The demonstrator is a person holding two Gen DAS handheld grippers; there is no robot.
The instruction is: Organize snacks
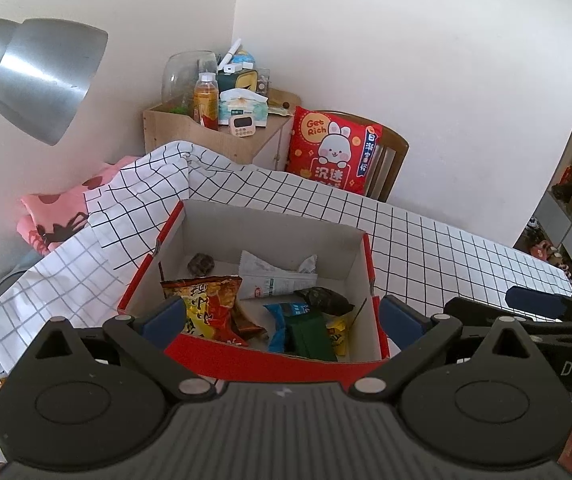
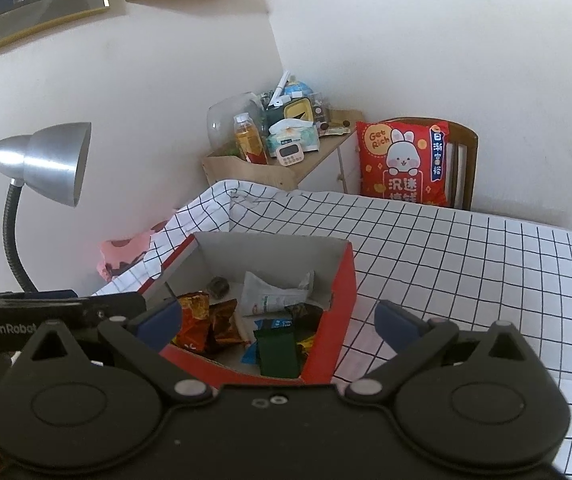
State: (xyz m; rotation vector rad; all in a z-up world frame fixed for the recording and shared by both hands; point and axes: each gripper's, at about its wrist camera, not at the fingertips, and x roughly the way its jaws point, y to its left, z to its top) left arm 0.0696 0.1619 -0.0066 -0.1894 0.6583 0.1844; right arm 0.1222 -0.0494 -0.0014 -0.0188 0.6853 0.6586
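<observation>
Here the left gripper (image 1: pixel 282 316) has its blue-padded fingers (image 1: pixel 164 316) spread wide, holding nothing, poised over the near edge of the red box (image 1: pixel 270 360). The right gripper (image 2: pixel 276 320) is likewise spread wide and empty, hanging over the same box from its right side, and its body carries the letters "DAS" where it shows in the left wrist view; the left one reads "GenRobot" in the right wrist view.

Inside the box lie the snacks: an orange-and-yellow chip bag (image 1: pixel 208 304) with Chinese characters at the left, a white packet (image 1: pixel 274 276) with small green print toward the back, a small round dark piece (image 1: pixel 201 263) in the far corner, a dark wrapper (image 1: pixel 322 299), a blue packet (image 1: pixel 282 320), a green packet (image 1: pixel 311 336) and a yellow one (image 1: pixel 337 334) near the front right. Their smaller print is too fine to read.

The box sits on a table covered by a white cloth with a black grid (image 1: pixel 446 256). Beyond it a red cushion (image 1: pixel 332 148) with a white rabbit reads "Get Rich" and leans on a wooden chair (image 1: pixel 390 160). A wooden cabinet (image 1: pixel 206 136) beside it holds a drink bottle (image 1: pixel 206 100), a tissue pack (image 1: pixel 243 108) and a small timer (image 1: pixel 240 125). A silver lamp (image 1: pixel 42 76) stands at the left, and a framed picture (image 2: pixel 38 0) hangs on the pale wall.
</observation>
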